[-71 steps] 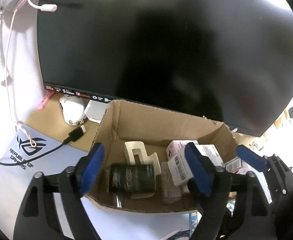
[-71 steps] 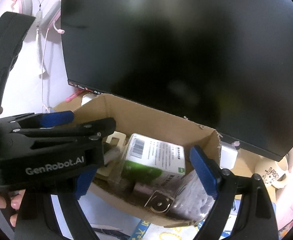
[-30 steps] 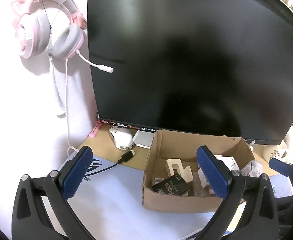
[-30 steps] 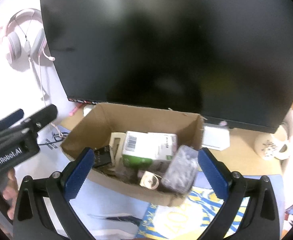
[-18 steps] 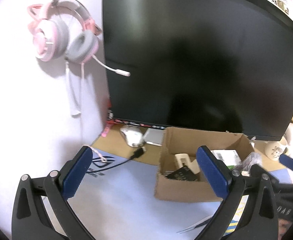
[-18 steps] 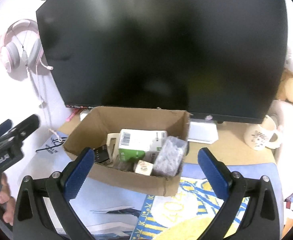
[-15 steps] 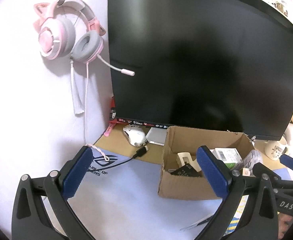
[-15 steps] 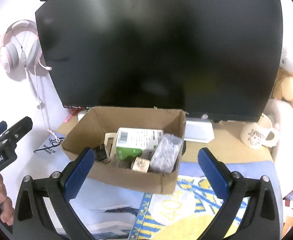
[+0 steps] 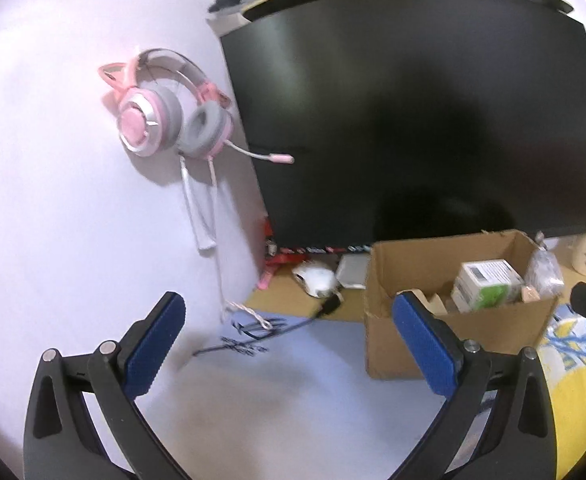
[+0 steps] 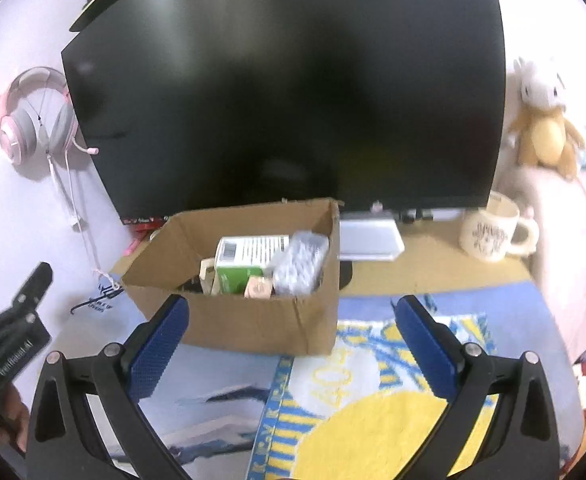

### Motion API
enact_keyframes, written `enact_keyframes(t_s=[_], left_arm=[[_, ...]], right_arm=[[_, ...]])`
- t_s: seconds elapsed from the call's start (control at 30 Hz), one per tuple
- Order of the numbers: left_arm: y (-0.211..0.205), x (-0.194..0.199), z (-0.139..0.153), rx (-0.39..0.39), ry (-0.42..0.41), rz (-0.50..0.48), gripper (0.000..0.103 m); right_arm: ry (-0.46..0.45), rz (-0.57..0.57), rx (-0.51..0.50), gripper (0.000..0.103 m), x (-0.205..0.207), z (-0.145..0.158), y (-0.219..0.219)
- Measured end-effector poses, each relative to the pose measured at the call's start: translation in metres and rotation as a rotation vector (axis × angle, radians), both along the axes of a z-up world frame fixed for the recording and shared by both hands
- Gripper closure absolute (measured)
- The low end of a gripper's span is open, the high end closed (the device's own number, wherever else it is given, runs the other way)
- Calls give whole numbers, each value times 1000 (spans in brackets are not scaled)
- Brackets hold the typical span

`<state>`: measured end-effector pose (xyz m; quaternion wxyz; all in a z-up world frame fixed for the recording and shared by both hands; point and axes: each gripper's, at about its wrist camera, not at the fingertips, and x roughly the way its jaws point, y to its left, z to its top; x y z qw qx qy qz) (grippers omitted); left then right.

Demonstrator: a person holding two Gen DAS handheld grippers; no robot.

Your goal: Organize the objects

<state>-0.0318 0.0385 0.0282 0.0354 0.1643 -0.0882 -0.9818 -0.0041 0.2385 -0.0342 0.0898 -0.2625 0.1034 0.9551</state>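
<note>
Cardboard box [image 10: 253, 328] sits on the desk [image 10: 433, 268] right in front of the big dark monitor [image 10: 293, 80], open top, w/ a green-and-white carton [image 10: 249, 260], a clear plastic packet [image 10: 299, 264], a small tan cube [image 10: 257, 290] and a cream-coloured piece [image 10: 209, 276] packed inside. Same box [image 9: 453, 320] shows at the right of the left wrist view, standing partly on the pale blue mat [image 9: 293, 380].

Left tool [image 9: 289, 344] is spread wide, nothing between its 2 blue pads, hanging over the mat to the left of the box, apart from it. Right tool [image 10: 291, 344] is also spread wide and empty, held in front of the box's near wall, above the blue-and-yellow mat [image 10: 373, 400].

Other bits: pink cat-ear headset [image 9: 165, 116] hangs on the wall left of the monitor; white mouse [image 9: 317, 280] near the monitor's base; cream mug [image 10: 493, 232] to the right of the box, well apart; plush toy [image 10: 541, 120] beside the monitor's right edge.
</note>
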Motion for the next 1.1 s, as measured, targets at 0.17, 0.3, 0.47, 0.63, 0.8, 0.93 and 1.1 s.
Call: enact_keyframes(t_s=[0.17,0.3,0.47,0.63,0.8,0.93,1.1], left_arm=[[-3,7,-8,76,-30,-23,0],[-9,10,-13,118,-42,-31,0],[-21,16,-16,165,0,18,0],[-25,22,-23,188,-15,-3,0],[-25,28,-30,191,-39,-1,0],[-31,29,-34,233,-47,-2,0],[-35,27,-37,230,-58,3,0]], right_arm=[[14,0,-3,0,13,-7,0],[14,-20,18,0,19,-11,2],[19,-38,30,0,29,-13,8],[26,-48,-15,0,41,-20,16],[-2,-42,-67,0,46,-31,18],[13,-51,-76,0,48,-32,18],[15,-70,-84,0,47,-33,21]])
